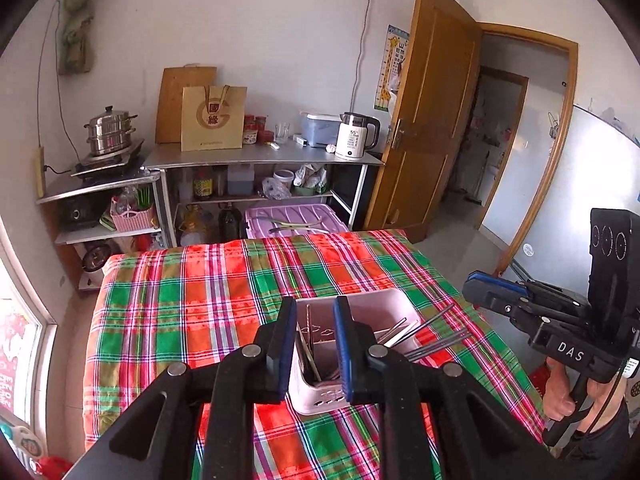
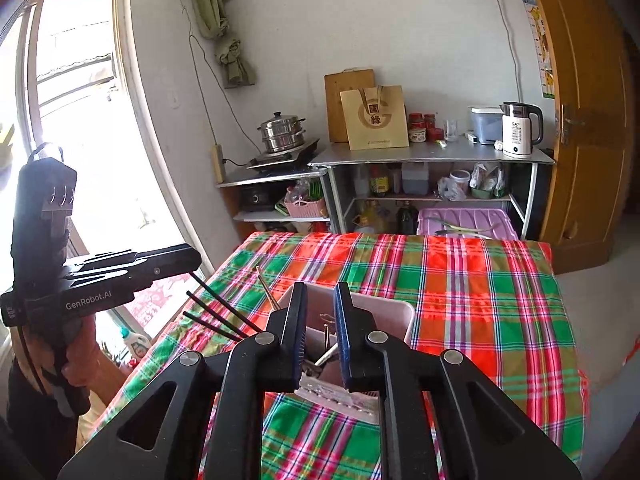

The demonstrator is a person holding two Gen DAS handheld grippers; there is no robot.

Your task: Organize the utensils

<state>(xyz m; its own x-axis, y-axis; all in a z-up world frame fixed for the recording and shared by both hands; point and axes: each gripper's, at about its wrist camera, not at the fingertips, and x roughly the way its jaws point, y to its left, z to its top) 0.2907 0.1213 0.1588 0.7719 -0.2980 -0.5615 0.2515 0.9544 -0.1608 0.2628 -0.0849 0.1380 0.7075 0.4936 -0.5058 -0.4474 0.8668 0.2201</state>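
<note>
Nearest the lens, the left hand-held gripper [image 1: 315,334] hangs over the plaid-covered counter [image 1: 168,304], its blue pads [image 1: 343,340] a narrow gap apart with nothing pinched between them; just past the tips sits the white utensil bin [image 1: 320,394], metal cutlery [image 1: 308,340] standing and leaning inside it; dark chopsticks [image 1: 436,342] lie across the bin's right rim, their ends sticking out over the cloth; off to the right, the right hand-held gripper [image 1: 474,290] is gripped by a hand [image 1: 560,394], tips pointing left, and from that side I cannot tell how wide it stands.

Over to the right wrist view: the right hand-held gripper [image 2: 320,332] also shows a narrow gap, nothing held, the bin [image 2: 404,320] straight ahead and below; a spoon handle [image 2: 326,356] shows between the pads, lying in the bin and not clamped; the chopsticks [image 2: 216,312] fan out past the bin's left edge; the left tool [image 2: 192,258] floats at far left, held up in a hand [image 2: 80,356].

Beyond the counter, a purple crate [image 1: 296,220]; then a metal shelf unit [image 1: 260,158] against the wall with a steamer pot [image 1: 110,130], a paper bag [image 1: 212,118] and a white kettle [image 1: 356,136]; a wooden door [image 1: 424,120] stands open at right.
</note>
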